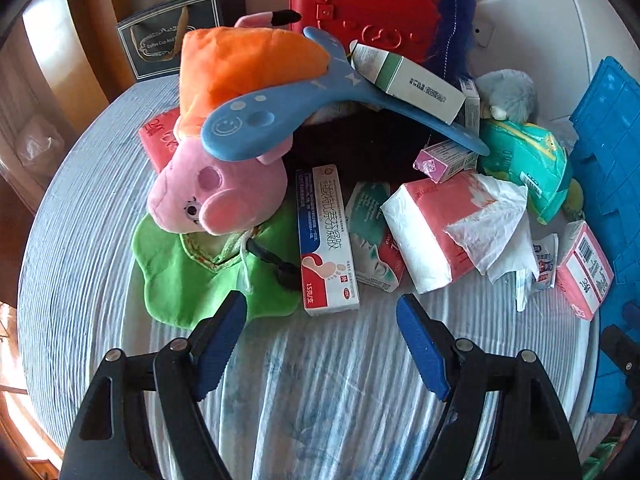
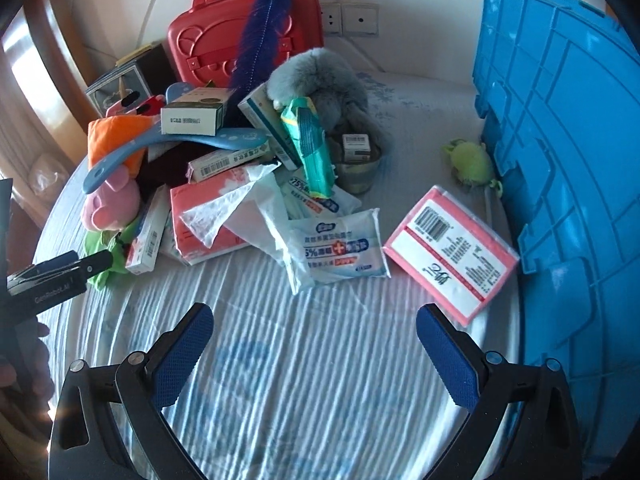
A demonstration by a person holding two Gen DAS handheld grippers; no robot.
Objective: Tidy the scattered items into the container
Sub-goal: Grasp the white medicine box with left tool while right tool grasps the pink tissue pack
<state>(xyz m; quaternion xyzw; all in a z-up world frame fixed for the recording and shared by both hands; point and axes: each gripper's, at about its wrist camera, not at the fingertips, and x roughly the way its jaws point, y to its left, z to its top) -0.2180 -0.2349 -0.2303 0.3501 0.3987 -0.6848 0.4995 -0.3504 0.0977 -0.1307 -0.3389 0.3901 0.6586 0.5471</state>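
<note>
A pile of items lies on a striped bedsheet. In the left wrist view my left gripper (image 1: 322, 308) is open and empty, just short of a white and red ointment box (image 1: 325, 236), with a pink plush pig (image 1: 216, 196), a green bib (image 1: 192, 280) and a pink tissue pack (image 1: 444, 224) around it. In the right wrist view my right gripper (image 2: 314, 320) is open and empty, near a wet wipes pack (image 2: 340, 248) and a pink flat pack (image 2: 452, 248). The blue crate (image 2: 560, 128) stands at the right.
A red plastic case (image 2: 224, 40) and a dark gift bag (image 1: 176, 40) stand at the back by the wall. A blue hanger (image 1: 280, 112), a grey plush (image 2: 320, 76), a blue feather (image 2: 260, 28) and several small boxes sit in the pile. The left gripper shows at the right wrist view's left edge.
</note>
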